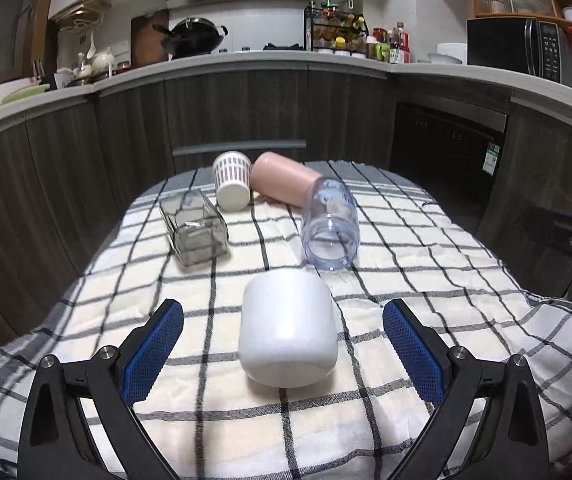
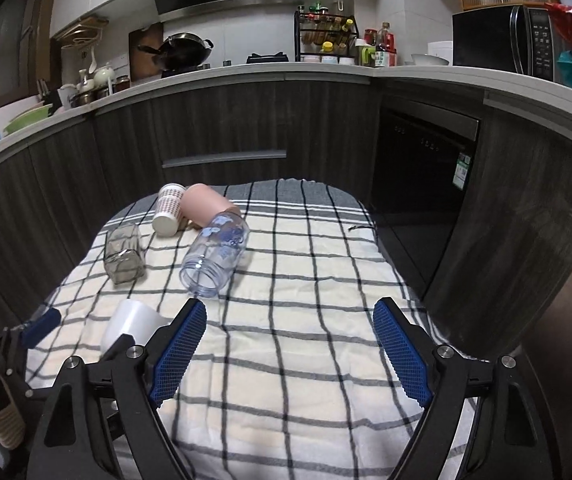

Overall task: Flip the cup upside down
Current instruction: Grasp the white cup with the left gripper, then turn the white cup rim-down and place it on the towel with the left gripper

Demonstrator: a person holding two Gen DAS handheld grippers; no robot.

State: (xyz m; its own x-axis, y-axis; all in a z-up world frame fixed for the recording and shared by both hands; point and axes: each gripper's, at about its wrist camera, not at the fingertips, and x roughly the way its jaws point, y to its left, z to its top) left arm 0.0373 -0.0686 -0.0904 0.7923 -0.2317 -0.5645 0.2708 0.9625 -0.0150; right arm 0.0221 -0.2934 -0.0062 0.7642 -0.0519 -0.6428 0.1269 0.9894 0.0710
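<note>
A white cup lies on its side on the checked cloth, its closed base towards me. My left gripper is open, its blue pads on either side of the cup without touching it. In the right wrist view the white cup shows at the lower left, partly hidden by my own left finger. My right gripper is open and empty over bare cloth.
More cups lie on their sides farther back: a clear blue-printed cup, a smoky square glass, a pink cup and a white patterned cup. Dark kitchen cabinets stand behind the table.
</note>
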